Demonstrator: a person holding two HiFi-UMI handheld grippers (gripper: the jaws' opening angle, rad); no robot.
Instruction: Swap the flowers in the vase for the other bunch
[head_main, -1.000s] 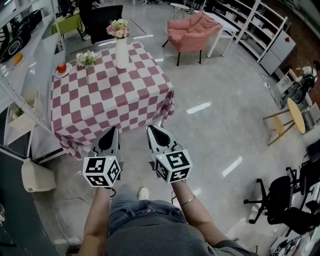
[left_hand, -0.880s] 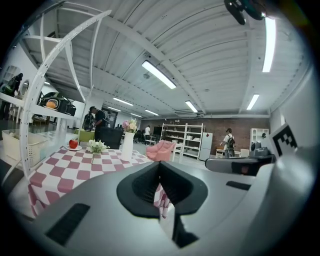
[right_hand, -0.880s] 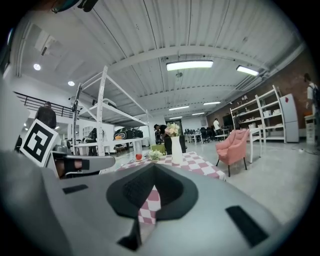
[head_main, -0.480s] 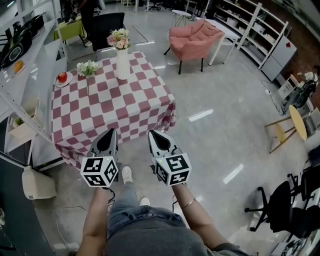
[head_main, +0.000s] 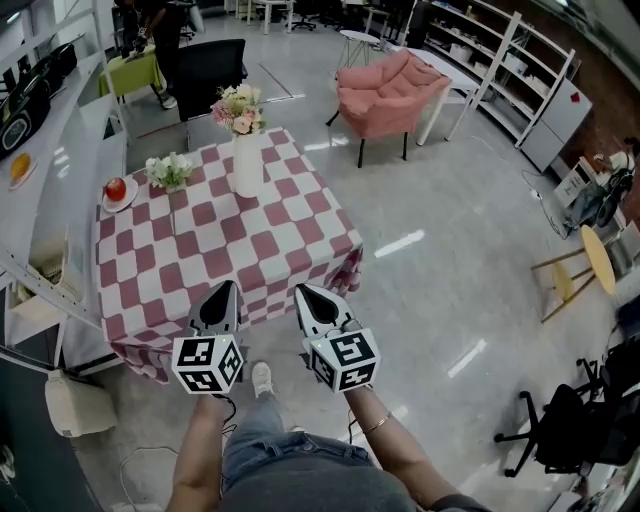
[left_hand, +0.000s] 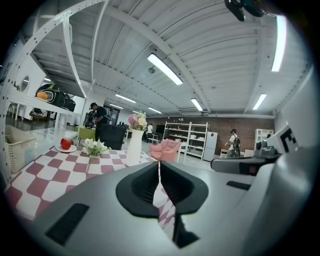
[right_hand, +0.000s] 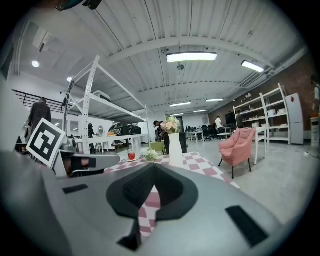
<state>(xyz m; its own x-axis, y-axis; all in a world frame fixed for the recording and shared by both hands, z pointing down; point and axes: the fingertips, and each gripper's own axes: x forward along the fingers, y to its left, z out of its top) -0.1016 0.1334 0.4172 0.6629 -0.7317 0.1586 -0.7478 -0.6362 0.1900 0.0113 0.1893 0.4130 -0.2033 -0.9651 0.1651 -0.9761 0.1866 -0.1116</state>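
Standing on the pink-and-white checked tabletop (head_main: 262, 243), the white vase (head_main: 247, 165) holds pink flowers (head_main: 238, 108). The white bunch (head_main: 168, 170) sits apart on the vase's left, near an apple (head_main: 116, 189). Left claw (head_main: 222, 286) and right claw (head_main: 301, 291) are closed and empty, near the tabletop's front edge. A pink armchair (head_main: 385, 85) stands on the glossy floor (head_main: 440, 250).
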